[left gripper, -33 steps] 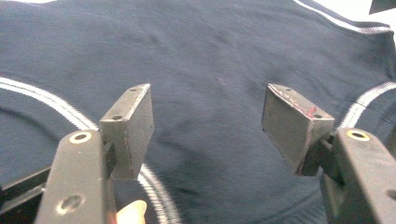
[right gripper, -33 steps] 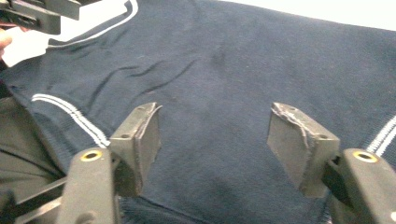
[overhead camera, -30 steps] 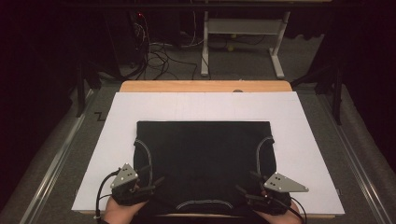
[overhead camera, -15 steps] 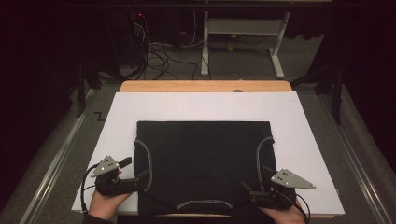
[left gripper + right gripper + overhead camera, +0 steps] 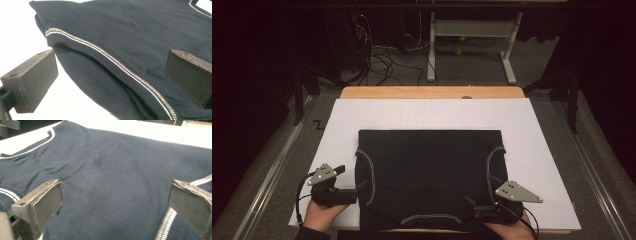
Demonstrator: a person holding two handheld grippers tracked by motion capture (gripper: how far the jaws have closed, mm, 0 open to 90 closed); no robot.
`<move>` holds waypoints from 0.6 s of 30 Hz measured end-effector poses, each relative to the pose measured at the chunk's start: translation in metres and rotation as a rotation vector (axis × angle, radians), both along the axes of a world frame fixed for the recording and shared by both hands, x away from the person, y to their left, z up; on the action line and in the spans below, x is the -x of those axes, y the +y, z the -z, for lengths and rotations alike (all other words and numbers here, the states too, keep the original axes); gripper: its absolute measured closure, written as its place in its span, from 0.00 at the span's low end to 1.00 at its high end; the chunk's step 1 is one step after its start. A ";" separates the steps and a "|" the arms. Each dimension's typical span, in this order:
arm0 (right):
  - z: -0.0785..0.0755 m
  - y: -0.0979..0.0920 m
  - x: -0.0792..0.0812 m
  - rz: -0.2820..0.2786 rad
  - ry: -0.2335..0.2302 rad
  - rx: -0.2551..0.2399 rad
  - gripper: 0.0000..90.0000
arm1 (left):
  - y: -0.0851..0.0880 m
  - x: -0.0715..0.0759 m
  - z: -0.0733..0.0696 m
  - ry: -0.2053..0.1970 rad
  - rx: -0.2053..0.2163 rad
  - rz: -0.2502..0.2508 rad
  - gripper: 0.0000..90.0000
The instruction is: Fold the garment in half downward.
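On the white board: a dark navy knitted garment with pale striped trim (image 5: 429,175) is being shown folded into a flat rectangle, lying toward the near half of the white rectangular board (image 5: 432,112) that is covering the wooden table (image 5: 432,92).
Garment position: its near edge is being seen close to the board's near edge, between the two hands; pale trim curves are being shown along both sides and at the near middle.
Left gripper (image 5: 354,189): it is being held just beside the garment's left edge; its jaws have just been opening and are being held spread wide, with nothing being gripped.
Left gripper view: the garment's trimmed edge (image 5: 112,62) is being seen lying loose between the two black jaws, one over the white board, the other over the fabric.
Right gripper (image 5: 469,202): it is being held over the garment's near right corner; its jaws have just been opening and are being held wide apart, with nothing being clamped.
Right gripper view: flat fabric (image 5: 112,177) is being seen between the jaws, untouched by the pads.
Beyond the table: grey floor with cables (image 5: 382,55) is being shown.
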State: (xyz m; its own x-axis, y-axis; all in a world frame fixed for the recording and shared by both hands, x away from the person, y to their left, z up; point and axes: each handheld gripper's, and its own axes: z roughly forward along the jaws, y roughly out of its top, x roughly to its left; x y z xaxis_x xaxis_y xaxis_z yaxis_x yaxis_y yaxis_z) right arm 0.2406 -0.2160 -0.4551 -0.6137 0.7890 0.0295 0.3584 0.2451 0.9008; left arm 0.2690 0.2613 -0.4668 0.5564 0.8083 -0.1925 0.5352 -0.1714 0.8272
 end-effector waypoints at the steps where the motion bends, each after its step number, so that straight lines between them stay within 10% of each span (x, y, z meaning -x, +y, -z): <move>1: 0.000 0.003 0.001 -0.006 -0.004 0.005 0.00 | 0.000 0.000 0.001 0.004 0.001 0.001 0.00; 18: 0.000 0.071 0.003 -0.148 -0.024 0.025 0.00 | -0.005 -0.007 0.002 0.000 -0.023 0.015 0.00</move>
State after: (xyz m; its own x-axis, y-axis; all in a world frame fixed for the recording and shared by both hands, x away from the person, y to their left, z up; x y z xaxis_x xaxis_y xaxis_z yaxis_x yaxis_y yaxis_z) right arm 0.2381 -0.1449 -0.4550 -0.7235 0.6903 -0.0047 0.2955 0.3159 0.9016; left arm 0.2760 0.2568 -0.4692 0.5682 0.8043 -0.1740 0.5324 -0.1981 0.8230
